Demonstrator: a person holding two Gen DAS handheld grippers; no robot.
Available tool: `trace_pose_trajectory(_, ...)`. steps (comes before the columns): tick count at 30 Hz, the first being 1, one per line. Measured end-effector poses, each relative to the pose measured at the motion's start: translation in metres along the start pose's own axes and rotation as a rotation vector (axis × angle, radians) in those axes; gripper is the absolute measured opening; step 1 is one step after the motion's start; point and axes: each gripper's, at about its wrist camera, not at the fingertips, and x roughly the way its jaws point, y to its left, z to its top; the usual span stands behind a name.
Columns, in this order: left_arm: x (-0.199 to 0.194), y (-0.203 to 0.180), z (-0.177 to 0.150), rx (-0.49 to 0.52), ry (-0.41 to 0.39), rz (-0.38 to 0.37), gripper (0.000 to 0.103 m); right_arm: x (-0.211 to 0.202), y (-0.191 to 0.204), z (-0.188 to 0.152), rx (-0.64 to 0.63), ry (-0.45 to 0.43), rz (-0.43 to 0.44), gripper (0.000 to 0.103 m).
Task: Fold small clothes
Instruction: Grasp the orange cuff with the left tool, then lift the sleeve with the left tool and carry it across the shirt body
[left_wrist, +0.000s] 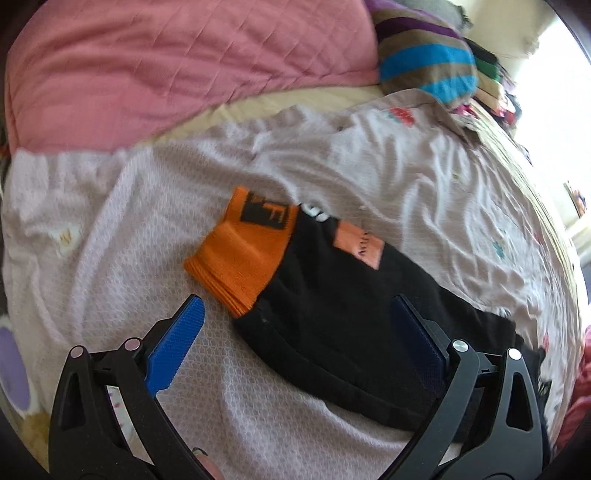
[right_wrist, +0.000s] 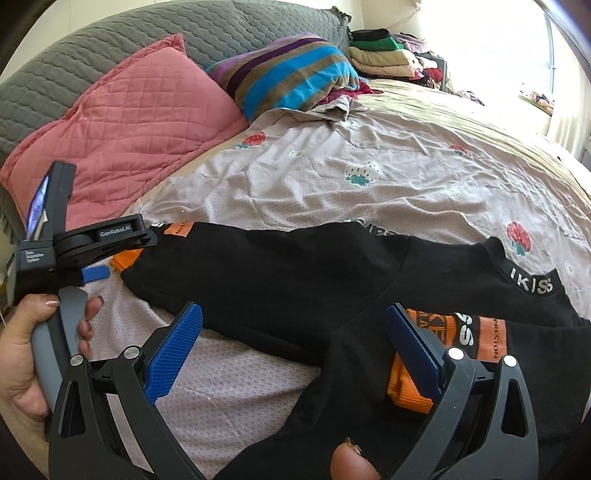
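A black long-sleeved top (right_wrist: 295, 280) with orange cuffs lies spread on the bed. In the left wrist view one sleeve (left_wrist: 332, 325) with its orange cuff (left_wrist: 243, 251) lies just ahead of my left gripper (left_wrist: 299, 321), which is open and empty above it. In the right wrist view my right gripper (right_wrist: 295, 328) is open over the black fabric, with the other orange cuff (right_wrist: 410, 384) by its right finger. The left gripper (right_wrist: 94, 273) also shows at the far sleeve end, held in a hand.
The top lies on a pale pink strawberry-print sheet (right_wrist: 332, 177). A pink quilted pillow (right_wrist: 122, 125), a striped cushion (right_wrist: 291, 70) and a pile of folded clothes (right_wrist: 388, 55) sit at the head of the bed. A grey headboard cover (right_wrist: 184, 33) is behind.
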Motion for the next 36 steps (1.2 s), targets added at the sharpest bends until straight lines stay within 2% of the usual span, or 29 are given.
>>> trace_pose_trajectory(4,0.021,0.009,0.000,-0.081,0.033,-0.029,0.094,0.003,-0.004,-0.003,0.019,0.007,-0.001,0.098)
trace_pose_trajectory(6,0.024,0.011,0.000,-0.109,0.022,-0.030,0.093,0.002,-0.006,-0.004,0.027,0.006,0.002,0.098)
trace_pose_trajectory(8,0.025,0.010,0.000,-0.114,-0.001,-0.023,0.088,-0.001,-0.008,-0.005,0.033,0.003,0.002,0.098)
trace_pose_trajectory(10,0.025,0.010,0.002,-0.117,-0.033,-0.024,0.069,-0.003,-0.010,-0.006,0.040,0.001,0.003,0.098)
trace_pose_trajectory(14,0.027,0.021,0.005,-0.181,-0.081,-0.040,0.044,-0.011,-0.016,-0.009,0.055,-0.008,0.001,0.098)
trace_pose_trajectory(15,0.027,0.024,0.006,-0.194,-0.086,-0.049,0.035,-0.013,-0.017,-0.009,0.060,-0.011,0.001,0.098)
trace_pose_trajectory(16,0.026,0.027,0.007,-0.208,-0.089,-0.057,0.018,-0.016,-0.020,-0.010,0.067,-0.016,0.000,0.098)
trace_pose_trajectory(19,0.018,0.033,0.010,-0.247,-0.101,-0.140,0.006,-0.024,-0.027,-0.014,0.094,-0.027,-0.002,0.098)
trace_pose_trajectory(22,0.003,0.025,0.015,-0.215,-0.139,-0.203,0.003,-0.033,-0.037,-0.021,0.122,-0.036,-0.010,0.098)
trace_pose_trajectory(29,-0.036,0.003,0.018,-0.119,-0.205,-0.351,0.002,-0.059,-0.066,-0.039,0.224,-0.070,-0.035,0.098)
trace_pose_trajectory(32,-0.055,-0.009,0.013,-0.070,-0.222,-0.432,0.002,-0.071,-0.080,-0.049,0.289,-0.093,-0.034,0.098)
trace_pose_trajectory(36,-0.073,-0.032,0.001,0.011,-0.258,-0.489,0.002,-0.086,-0.095,-0.060,0.357,-0.122,-0.050,0.098)
